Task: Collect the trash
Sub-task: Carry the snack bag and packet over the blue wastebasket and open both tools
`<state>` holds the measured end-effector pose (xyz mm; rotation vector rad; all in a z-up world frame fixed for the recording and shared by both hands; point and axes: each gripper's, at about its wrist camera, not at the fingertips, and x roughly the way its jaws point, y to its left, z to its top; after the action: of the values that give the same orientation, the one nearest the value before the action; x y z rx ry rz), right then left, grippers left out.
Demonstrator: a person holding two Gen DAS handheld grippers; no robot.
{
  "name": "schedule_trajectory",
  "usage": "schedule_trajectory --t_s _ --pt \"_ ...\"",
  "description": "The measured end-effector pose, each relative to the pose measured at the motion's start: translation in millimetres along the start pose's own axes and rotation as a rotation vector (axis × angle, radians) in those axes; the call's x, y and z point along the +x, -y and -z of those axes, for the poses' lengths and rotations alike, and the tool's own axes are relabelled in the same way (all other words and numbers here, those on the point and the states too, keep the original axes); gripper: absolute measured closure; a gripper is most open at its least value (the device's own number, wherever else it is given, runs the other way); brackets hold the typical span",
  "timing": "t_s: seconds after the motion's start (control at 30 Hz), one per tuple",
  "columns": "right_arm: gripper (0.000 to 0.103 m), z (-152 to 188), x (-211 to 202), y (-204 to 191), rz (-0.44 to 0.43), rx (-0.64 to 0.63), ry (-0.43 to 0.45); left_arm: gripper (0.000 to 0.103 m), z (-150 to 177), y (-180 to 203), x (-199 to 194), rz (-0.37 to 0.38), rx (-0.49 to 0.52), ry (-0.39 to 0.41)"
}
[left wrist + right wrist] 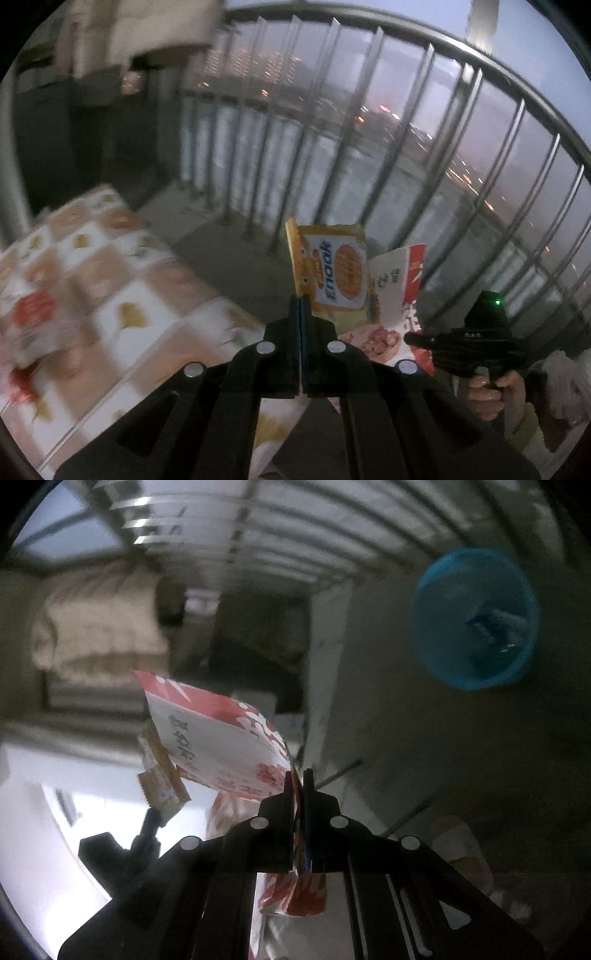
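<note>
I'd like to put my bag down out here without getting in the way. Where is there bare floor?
Bare grey floor lies between the patterned mat and the railing, and more beside the blue bin. Crowded: mid-air ahead, where both grippers hold wrappers close together.

High-rise apt balcony: railing (pixel 369 122), city lights (pixel 388 110).

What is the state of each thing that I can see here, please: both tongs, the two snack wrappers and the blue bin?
Left tongs: shut, pinching the yellow wrapper's edge.
Yellow wrapper: held upright in the air, opened, looks empty.
Right tongs: shut on the red and white wrapper.
Red and white wrapper: held in the air, flattened and creased.
Blue bin: upright on the floor, open, some trash already inside.
</note>
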<state>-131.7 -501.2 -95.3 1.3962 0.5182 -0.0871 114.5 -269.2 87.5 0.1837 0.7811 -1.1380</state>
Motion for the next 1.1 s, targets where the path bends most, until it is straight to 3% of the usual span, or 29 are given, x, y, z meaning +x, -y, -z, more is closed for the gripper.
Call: schedule_trajectory --t_s 0.27,0.53,0.67,0.7,0.73,0.77,0.8,0.87,1.1 --pt "0.100 -34 -3 73 0.195 0.154 0.167 0.103 -27 44 134 0.060 0.056 -0.191" --pt "0.099 -85 18 121 0.251 0.258 0.263 0.103 -26 72 249 0.042 0.094 -0.337" --pt "0.092 -113 35 129 0.255 0.276 0.308 0.101 -30 73 294 0.042 0.073 -0.372" --pt "0.079 -122 39 133 0.266 0.279 0.314 0.090 -31 73 301 0.037 0.074 -0.385" --pt "0.070 -131 44 138 0.281 0.284 0.319 0.065 -31 72 311 0.020 0.076 -0.402" --pt "0.050 -139 52 146 0.307 0.297 0.327 0.053 -31 71 316 -0.002 0.078 -0.409" --pt "0.048 -143 54 152 0.334 0.306 0.335 0.047 -31 70 318 -0.030 0.079 -0.399" --pt "0.048 -146 58 160 0.387 0.316 0.344 0.047 -32 66 313 -0.047 0.078 -0.381" --pt "0.048 -125 41 157 0.397 0.259 0.345 0.035 -31 58 276 -0.068 0.124 -0.334"
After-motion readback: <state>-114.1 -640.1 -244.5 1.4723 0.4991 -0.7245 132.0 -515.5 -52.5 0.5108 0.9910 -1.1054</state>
